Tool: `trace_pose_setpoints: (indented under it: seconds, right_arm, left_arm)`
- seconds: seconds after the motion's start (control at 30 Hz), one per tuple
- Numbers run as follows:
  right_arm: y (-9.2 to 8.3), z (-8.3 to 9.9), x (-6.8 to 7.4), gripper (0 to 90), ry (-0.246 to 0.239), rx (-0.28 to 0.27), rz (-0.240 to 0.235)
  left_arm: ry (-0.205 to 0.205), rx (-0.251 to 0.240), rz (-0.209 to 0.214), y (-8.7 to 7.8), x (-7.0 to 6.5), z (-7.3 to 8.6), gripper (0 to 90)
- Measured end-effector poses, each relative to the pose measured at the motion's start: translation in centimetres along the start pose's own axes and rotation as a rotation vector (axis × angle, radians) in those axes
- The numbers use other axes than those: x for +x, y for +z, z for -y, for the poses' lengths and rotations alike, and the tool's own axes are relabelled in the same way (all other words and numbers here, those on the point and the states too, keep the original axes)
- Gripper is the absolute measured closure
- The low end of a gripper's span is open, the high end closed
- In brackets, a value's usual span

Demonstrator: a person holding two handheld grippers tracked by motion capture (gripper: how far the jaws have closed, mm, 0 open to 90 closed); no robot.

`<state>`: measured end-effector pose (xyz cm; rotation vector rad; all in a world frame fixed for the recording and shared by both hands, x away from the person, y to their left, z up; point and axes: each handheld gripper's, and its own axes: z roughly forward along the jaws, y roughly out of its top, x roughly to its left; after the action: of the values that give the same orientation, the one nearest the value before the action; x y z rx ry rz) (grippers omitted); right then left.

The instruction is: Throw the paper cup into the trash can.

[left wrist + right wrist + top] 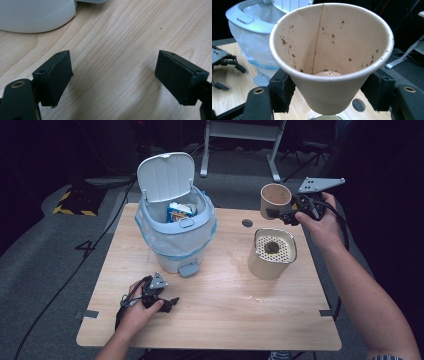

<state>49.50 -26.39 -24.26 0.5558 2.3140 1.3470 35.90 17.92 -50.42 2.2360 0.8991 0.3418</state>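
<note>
Clamping paper cup (329, 57) in right hand-held gripper (329, 96) above tabletop (225, 295), brown specks showing inside up close; lying spread apart, empty, left hand-held gripper (113, 77); holding wrappers, open bin (177, 227).

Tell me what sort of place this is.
Probably a lab or studio set up for recording: a lone wooden table on grey carpet, dark surroundings, cables on the floor, and a metal stand's legs behind.
</note>
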Motion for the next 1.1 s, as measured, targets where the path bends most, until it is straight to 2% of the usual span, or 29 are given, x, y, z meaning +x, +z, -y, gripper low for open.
trace_pose_setpoints:
  seconds: [0.43,0.73,1.1]
  right_arm:
    - [1.9,-3.3,1.2,32.9,-0.008,-0.036,-0.029]
    - [4.1,-5.5,2.3,32.8,-0.011,-0.051,-0.045]
    - [7.5,-7.4,2.7,32.6,0.013,-0.097,-0.102]
  left_arm:
    - [-0.009,-0.001,0.003,0.1,-0.1,-0.1,14.2]
    - [0.007,0.003,0.012,0.5,0.0,-0.5,13.0]
    - [0.005,0.004,0.017,0.6,0.0,-0.6,12.8]
